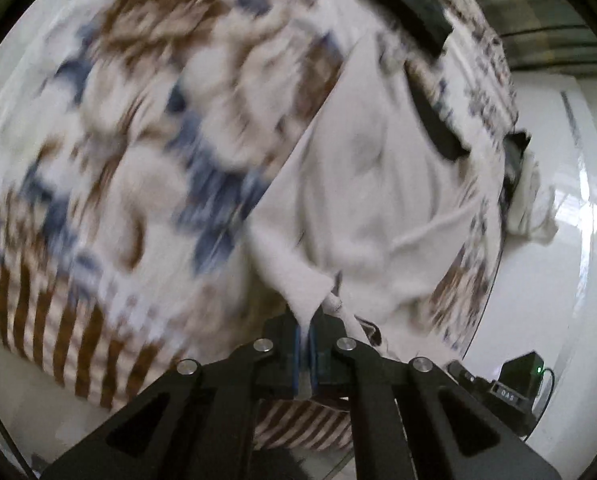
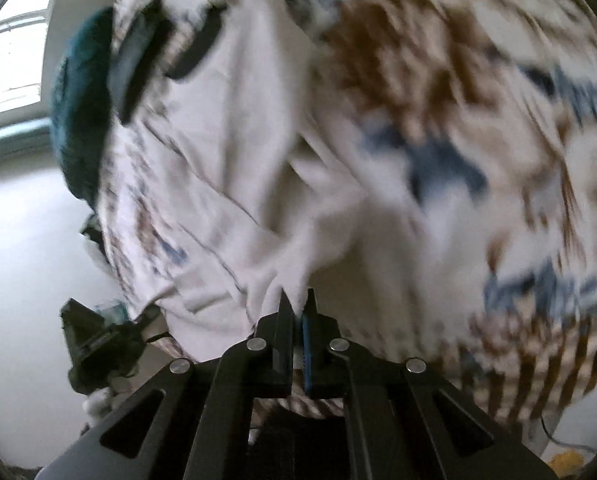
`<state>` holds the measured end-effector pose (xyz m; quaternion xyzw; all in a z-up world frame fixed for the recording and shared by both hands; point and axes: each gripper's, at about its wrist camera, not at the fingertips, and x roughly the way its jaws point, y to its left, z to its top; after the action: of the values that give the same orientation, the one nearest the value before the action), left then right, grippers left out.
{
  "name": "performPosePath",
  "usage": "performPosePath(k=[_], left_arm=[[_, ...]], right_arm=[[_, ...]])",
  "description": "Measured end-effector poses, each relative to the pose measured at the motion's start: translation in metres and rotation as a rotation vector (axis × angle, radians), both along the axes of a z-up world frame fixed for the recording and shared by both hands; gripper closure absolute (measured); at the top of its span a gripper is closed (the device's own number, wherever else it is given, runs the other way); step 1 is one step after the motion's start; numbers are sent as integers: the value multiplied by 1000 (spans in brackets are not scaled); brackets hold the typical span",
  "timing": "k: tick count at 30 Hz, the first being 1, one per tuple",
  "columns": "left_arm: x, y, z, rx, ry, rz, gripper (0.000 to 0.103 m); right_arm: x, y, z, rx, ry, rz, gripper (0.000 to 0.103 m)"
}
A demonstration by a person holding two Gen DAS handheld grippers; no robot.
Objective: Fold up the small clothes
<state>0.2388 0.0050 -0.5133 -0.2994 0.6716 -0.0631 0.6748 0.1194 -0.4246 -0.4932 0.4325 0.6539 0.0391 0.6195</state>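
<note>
At the bottom centre of both views, we have the left hand-held gripper (image 1: 307,354) and the right hand-held gripper (image 2: 297,336) each pinching a bunched edge of the white garment (image 1: 378,184), jaws pressed together on the fabric. It stretches up the middle of each frame over a patterned blanket (image 1: 130,120). We judge the two pinched edges are held so the cloth can be carried over into a fold.
</note>
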Motion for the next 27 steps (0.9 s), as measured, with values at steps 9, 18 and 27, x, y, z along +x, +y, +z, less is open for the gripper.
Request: performPosePath(k=[9,18,27], left_arm=[[136,-21,-32,-57,-42,51,96],[134,-4,-31,50,-105,0,49],[113,-34,-79,92,-61,-136,101]], right_arm=[[132,-52,-12,-97,-48,-97,98],[148,-68,-12,-254,-48,-95,46],[146,-29,-66,-134,-12,-53,85]])
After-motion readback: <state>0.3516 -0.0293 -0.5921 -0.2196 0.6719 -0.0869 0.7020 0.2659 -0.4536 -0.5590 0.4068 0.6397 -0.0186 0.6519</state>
